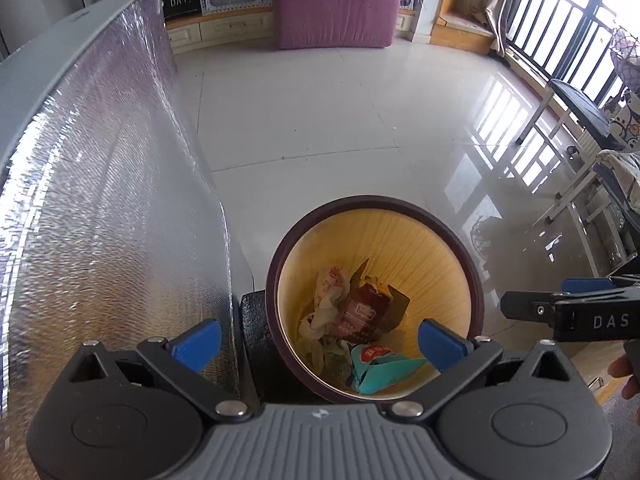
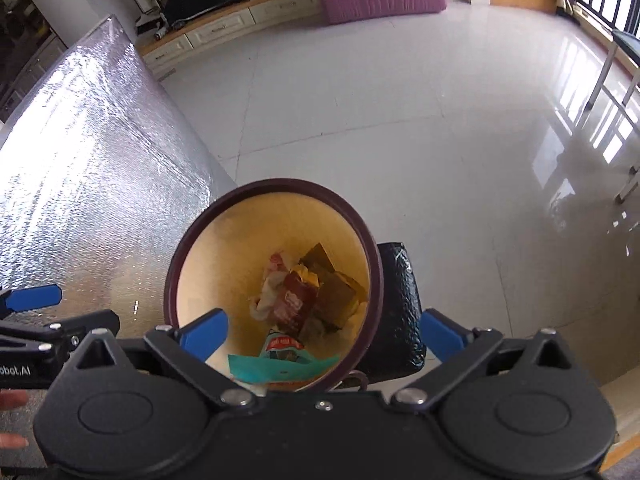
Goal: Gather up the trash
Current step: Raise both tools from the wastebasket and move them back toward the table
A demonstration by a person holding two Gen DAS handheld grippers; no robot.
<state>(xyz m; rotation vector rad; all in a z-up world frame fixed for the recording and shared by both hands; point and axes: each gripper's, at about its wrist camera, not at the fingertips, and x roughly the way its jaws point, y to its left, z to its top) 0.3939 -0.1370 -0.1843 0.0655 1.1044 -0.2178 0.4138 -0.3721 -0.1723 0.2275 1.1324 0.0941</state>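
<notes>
Basically both grippers are hovering over the trash bin (image 1: 374, 304), pointing steeply down into it. Left gripper (image 1: 320, 342) is showing its blue fingers (image 1: 198, 342) spread as wide as they go, nothing between them, nothing gripped. Right gripper (image 2: 322, 338) is looking the same: blue fingers (image 2: 206, 336) fully apart, holding nothing.

Bin is round with a dark maroon rim and a yellowish inside, sitting on the glossy white tiled floor (image 1: 320, 120). Trash is lying at the bin's bottom: a teal wrapper (image 1: 378, 370) nearest the cameras, a dark red packet (image 1: 362, 312) in the middle, crumpled whitish paper (image 1: 326, 300) beside it, and a brown cardboard piece (image 2: 332, 292) toward the bin's far side.

Silver foil-covered bench (image 1: 100, 200) is standing just beside the bin. A black textured bag (image 2: 398, 308) is pressing against the bin's outer wall, on the side away from the bench in the right wrist view.

In the left wrist view the right gripper is showing near the bin's rim, with fingertips of a hand (image 1: 626, 376) at the frame edge. A purple mattress (image 1: 338, 2) is leaning well beyond the bin, at the far wall.
</notes>
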